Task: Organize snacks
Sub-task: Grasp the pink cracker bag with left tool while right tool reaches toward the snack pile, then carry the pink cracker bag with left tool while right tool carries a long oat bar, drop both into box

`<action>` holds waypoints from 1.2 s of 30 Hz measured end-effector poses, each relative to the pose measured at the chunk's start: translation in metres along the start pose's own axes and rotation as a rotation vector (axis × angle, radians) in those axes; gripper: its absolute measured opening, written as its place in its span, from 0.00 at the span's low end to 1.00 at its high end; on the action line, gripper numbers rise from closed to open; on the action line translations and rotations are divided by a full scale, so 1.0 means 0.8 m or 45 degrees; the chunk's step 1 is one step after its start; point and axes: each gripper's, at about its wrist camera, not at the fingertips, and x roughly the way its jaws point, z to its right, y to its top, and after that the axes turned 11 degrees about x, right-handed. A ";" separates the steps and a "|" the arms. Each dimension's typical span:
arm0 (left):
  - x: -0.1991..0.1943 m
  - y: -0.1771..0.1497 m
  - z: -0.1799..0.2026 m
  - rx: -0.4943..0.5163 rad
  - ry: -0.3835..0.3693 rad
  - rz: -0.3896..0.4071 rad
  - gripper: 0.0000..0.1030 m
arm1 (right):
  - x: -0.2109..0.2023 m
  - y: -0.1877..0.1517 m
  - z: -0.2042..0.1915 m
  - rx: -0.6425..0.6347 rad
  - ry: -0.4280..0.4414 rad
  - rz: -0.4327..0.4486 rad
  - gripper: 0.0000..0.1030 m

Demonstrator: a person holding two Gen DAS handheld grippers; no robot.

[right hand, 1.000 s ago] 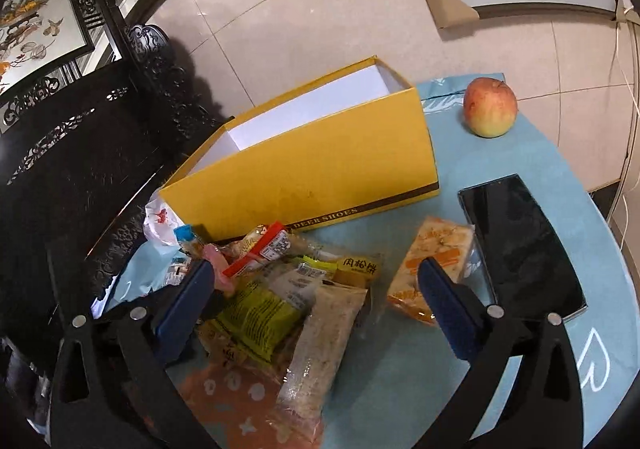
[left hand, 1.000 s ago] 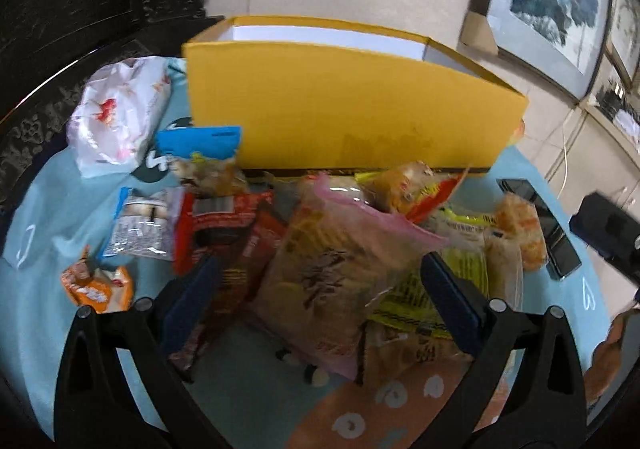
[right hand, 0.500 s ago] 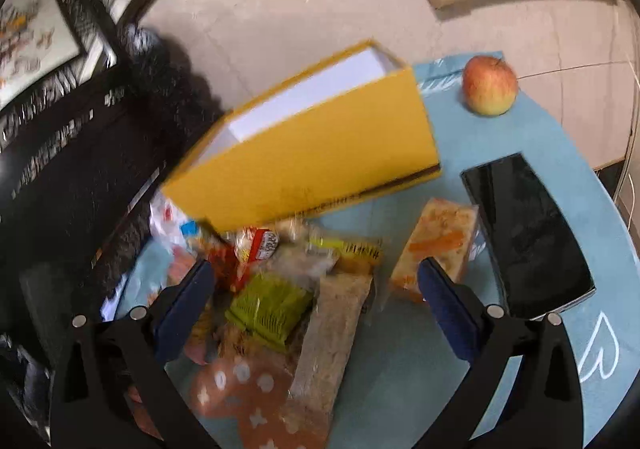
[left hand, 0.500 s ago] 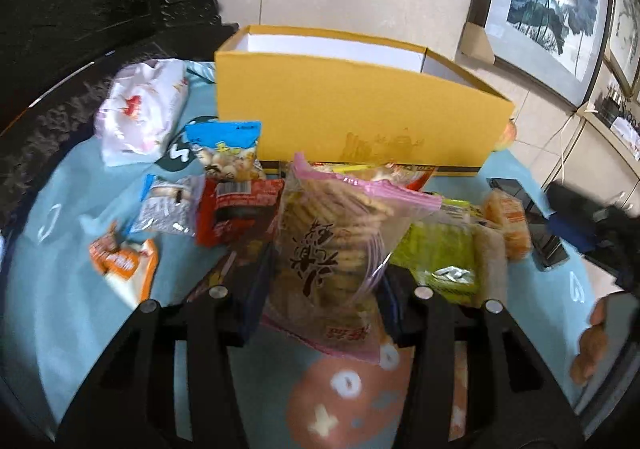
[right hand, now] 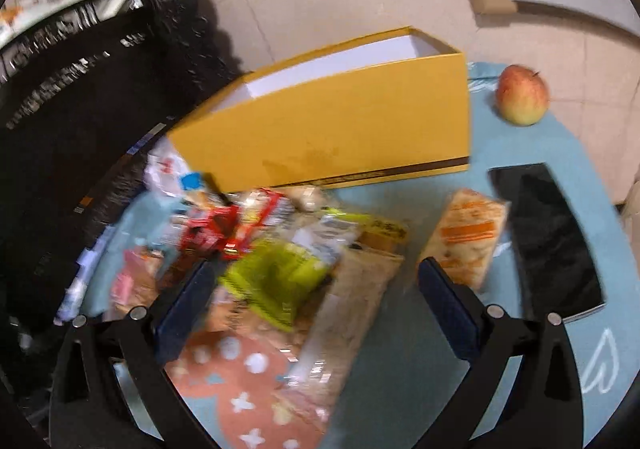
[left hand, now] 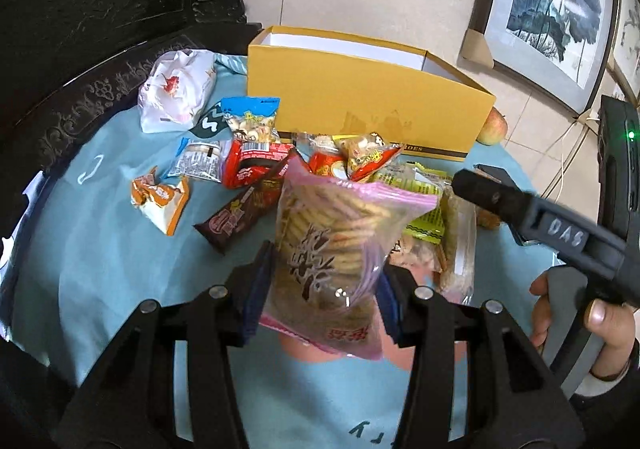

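Above the table, in front of the yellow box, our left hand-held gripper has just clamped the pink biscuit bag; our right hand-held gripper gapes, holding nothing.

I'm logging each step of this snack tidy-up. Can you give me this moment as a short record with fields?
left gripper: jaws just closed; shut on the clear pink-edged bag of biscuits, lifted clear of the pile
right gripper: open, above the green snack packet, holding nothing
container: open yellow cardboard box, no snacks visible inside
loose snacks: many on the light blue tablecloth
other: apple, black phone
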 end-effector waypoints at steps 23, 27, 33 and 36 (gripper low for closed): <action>0.077 -0.003 -0.034 -0.060 -0.241 -0.047 0.71 | 0.101 0.003 -0.061 -0.247 -0.377 -0.154 0.78; 0.087 -0.006 -0.037 -0.085 -0.264 -0.092 0.75 | 0.105 0.009 -0.067 -0.316 -0.376 -0.175 0.53; 0.087 -0.001 -0.025 0.013 -0.224 -0.103 0.81 | 0.053 0.006 -0.017 -0.129 -0.063 -0.169 0.26; 0.097 0.002 -0.019 0.037 -0.227 -0.126 0.81 | 0.052 0.007 -0.002 -0.076 -0.015 -0.221 0.30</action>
